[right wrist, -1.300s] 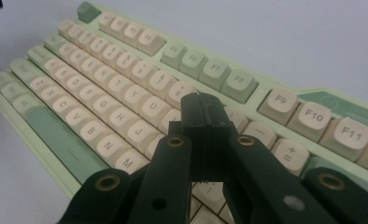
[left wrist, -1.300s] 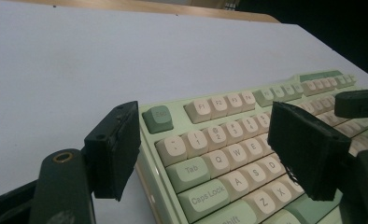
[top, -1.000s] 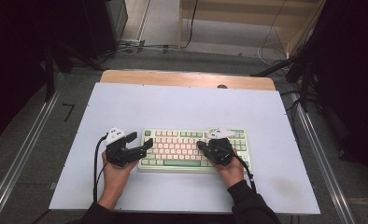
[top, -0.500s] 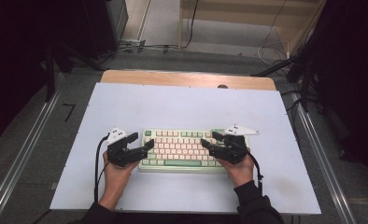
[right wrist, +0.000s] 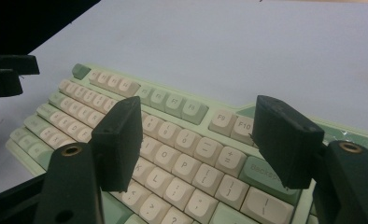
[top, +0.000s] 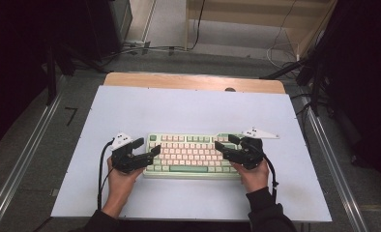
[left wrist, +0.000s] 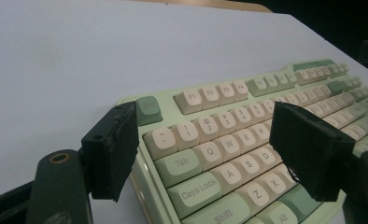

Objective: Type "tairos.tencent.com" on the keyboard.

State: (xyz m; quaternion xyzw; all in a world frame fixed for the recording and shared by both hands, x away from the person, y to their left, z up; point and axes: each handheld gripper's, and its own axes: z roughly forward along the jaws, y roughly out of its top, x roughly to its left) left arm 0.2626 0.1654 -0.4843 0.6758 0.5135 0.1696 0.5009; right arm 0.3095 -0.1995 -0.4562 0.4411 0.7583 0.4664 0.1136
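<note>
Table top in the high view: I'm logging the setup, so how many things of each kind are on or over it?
Keyboard: 1
Grippers: 2, left gripper and right gripper, both open over the keyboard's ends
Total: 3

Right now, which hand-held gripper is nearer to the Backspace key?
Right. The right hand-held gripper hovers open over the keyboard's right end, the Backspace key beside its jaw. The left hand-held gripper sits at the opposite end, near Tab.

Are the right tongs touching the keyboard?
Cannot tell. In the right gripper view the right tongs stand open over the keyboard with nothing between them, but no view shows a plain gap or contact beneath them.
</note>
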